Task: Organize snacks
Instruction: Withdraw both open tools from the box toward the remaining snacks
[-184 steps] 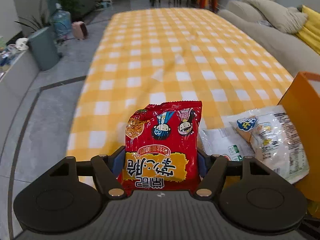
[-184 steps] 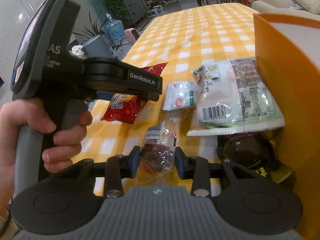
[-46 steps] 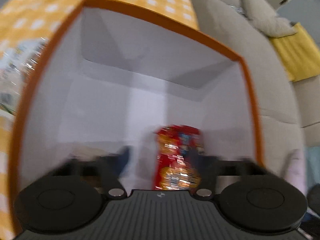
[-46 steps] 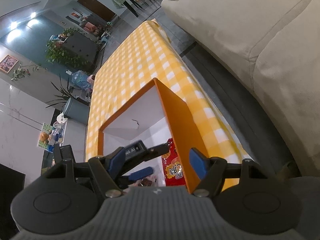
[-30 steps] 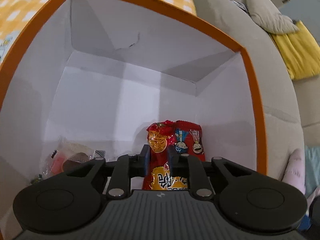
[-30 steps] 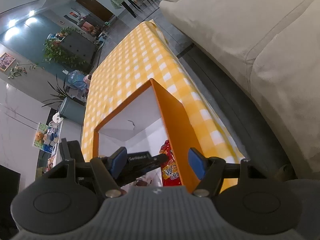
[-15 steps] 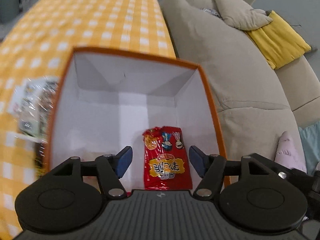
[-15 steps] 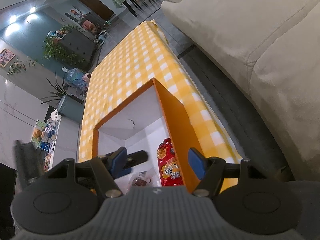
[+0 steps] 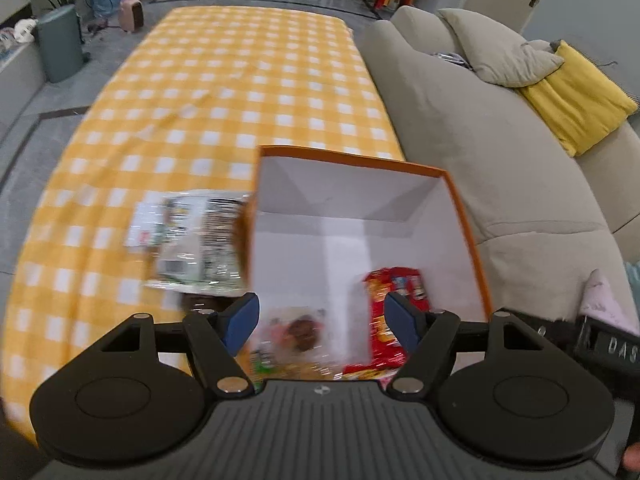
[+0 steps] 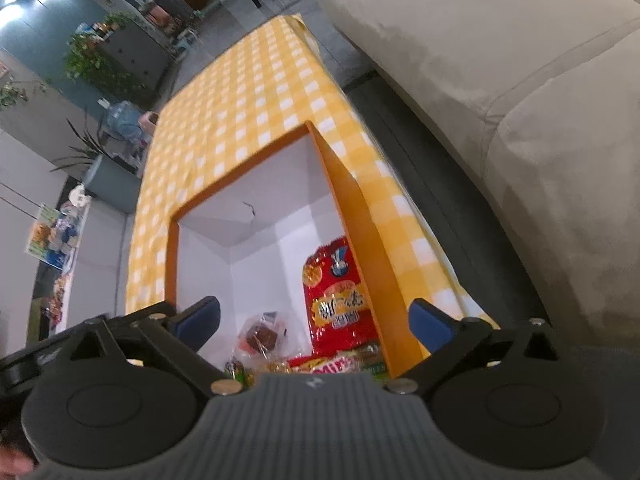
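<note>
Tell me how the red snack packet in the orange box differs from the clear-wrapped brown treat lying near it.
The red snack packet is the larger of the two, opaque and printed with cartoon figures; the clear-wrapped brown treat is smaller, and its wrapper lets the dark contents show. The red packet leans up against the side wall of the orange box, while the treat lies on the floor. Both are inside the box, and neither is held by a gripper.

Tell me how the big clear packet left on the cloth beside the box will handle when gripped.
The clear packet looks like thin glossy film, so it will probably flex and sag rather than stay stiff. Its shiny surface may slip between the pads. It lies flat on the cloth, so getting a finger under an edge could be awkward.
</note>
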